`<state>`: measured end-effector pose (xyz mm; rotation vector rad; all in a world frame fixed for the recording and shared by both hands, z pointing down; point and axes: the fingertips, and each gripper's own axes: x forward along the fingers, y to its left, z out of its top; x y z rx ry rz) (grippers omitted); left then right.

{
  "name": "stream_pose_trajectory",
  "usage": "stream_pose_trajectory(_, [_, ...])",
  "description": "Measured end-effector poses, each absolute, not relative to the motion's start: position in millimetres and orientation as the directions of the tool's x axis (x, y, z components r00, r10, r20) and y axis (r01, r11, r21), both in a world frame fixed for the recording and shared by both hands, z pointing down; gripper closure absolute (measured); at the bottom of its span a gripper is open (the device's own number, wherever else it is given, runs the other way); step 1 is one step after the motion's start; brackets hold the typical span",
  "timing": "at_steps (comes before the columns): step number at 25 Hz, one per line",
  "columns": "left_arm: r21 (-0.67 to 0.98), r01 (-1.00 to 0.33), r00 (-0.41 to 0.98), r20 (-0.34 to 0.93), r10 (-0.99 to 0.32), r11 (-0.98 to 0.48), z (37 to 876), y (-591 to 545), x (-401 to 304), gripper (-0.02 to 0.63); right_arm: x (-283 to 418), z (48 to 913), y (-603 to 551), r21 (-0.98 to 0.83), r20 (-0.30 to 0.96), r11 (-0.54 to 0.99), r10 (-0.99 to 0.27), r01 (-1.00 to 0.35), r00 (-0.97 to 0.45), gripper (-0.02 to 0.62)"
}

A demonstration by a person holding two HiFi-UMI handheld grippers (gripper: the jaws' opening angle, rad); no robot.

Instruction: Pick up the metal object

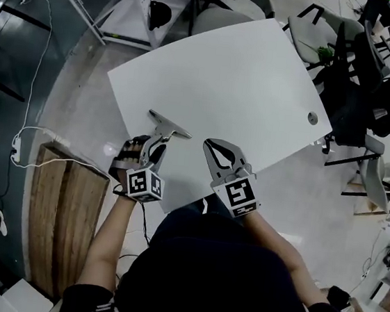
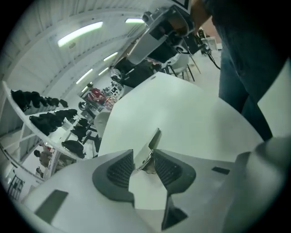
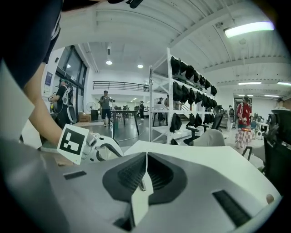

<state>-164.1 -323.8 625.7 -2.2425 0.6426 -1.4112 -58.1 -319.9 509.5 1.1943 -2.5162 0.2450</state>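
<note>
The metal object (image 1: pixel 168 124) is a flat, T-shaped silver piece. Its crossbar hangs just above the near left part of the white table (image 1: pixel 245 81). My left gripper (image 1: pixel 159 138) is shut on its stem; in the left gripper view the shiny strip (image 2: pixel 152 143) rises from between the pinched pads. My right gripper (image 1: pixel 210 145) hovers over the table's near edge, a short way right of the metal piece, shut with nothing between its fingers. The right gripper view shows its pads (image 3: pixel 136 170) pressed together and the left gripper's marker cube (image 3: pixel 72 143) off to the left.
A small round grommet (image 1: pixel 313 118) sits near the table's right corner. Dark office chairs (image 1: pixel 370 88) crowd the far right. A wooden board (image 1: pixel 62 220) and a white cable (image 1: pixel 26 132) lie on the floor at left. Shelves with dark bags (image 3: pixel 191 77) stand behind.
</note>
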Motion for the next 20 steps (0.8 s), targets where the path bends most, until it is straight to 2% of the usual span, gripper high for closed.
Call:
stream_pose_trajectory(11, [-0.529,0.189,0.208,0.845,-0.493,-0.827,680.1,-337.4,-165.2,0.489,-67.4,523.8,-347.5,-0.028,0.404,0.683,-0.660,-0.730,-0.633,0.568])
stream_pose_trajectory(20, [-0.564,0.274,0.176,0.826,-0.536,-0.779,684.4,-354.0,-157.1,0.503,-66.6,528.2,-354.6,-0.040,0.408,0.695,-0.644,-0.718,-0.647,0.568])
